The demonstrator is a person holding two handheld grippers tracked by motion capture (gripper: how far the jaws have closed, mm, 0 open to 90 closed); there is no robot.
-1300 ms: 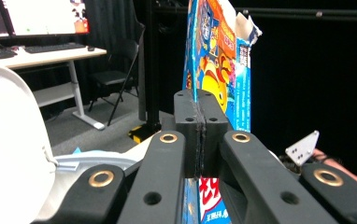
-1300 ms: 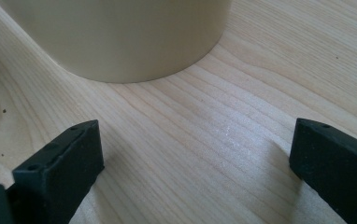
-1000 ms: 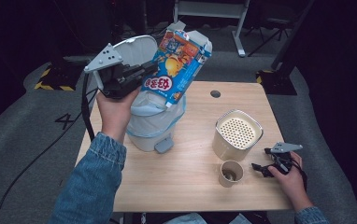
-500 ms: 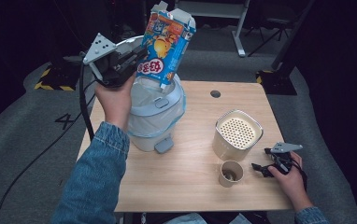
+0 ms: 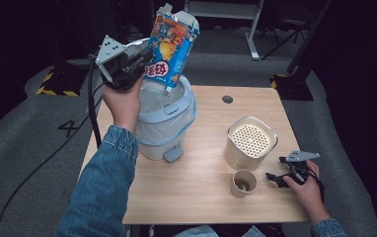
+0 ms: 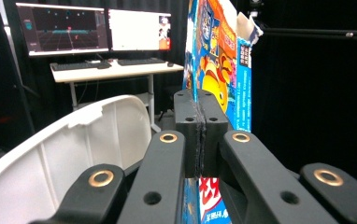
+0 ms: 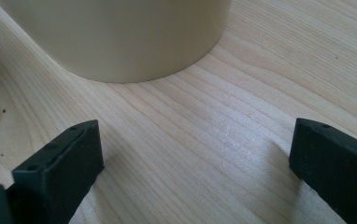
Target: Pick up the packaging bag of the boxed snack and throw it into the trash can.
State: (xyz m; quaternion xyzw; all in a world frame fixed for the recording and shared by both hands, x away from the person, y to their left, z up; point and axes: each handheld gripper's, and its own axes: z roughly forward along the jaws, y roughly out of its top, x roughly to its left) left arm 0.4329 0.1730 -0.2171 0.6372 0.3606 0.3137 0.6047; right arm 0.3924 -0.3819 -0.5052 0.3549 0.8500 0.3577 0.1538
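A tall printed cardboard carton (image 5: 170,47), blue and orange with a cartoon figure and white characters on a red band that cannot be read, is clamped by its flattened edge between the closed jaws of the left gripper (image 5: 139,64). The carton is held nearly upright, its torn-open top uppermost, with its lower corner over the open mouth of the pale blue plastic pedal bin (image 5: 164,121), which is lined with a clear bag. In the left gripper view the carton (image 6: 218,65) is seen pinched between the pads (image 6: 200,135), and the bin's raised white lid (image 6: 69,149) curves beside them.

The right gripper (image 5: 286,174) rests on the table with its jaws spread wide and nothing between them; its pads (image 7: 69,154) lie on bare wood.

One carton, one bin, one cream round canister with a perforated top (image 5: 251,143) and one small paper cup (image 5: 244,182) are counted on the light wooden table (image 5: 201,197). Grey carpet bearing a "4" mark (image 5: 69,127) surrounds it. A desk with two lit monitors (image 6: 92,28) stands before black curtains.
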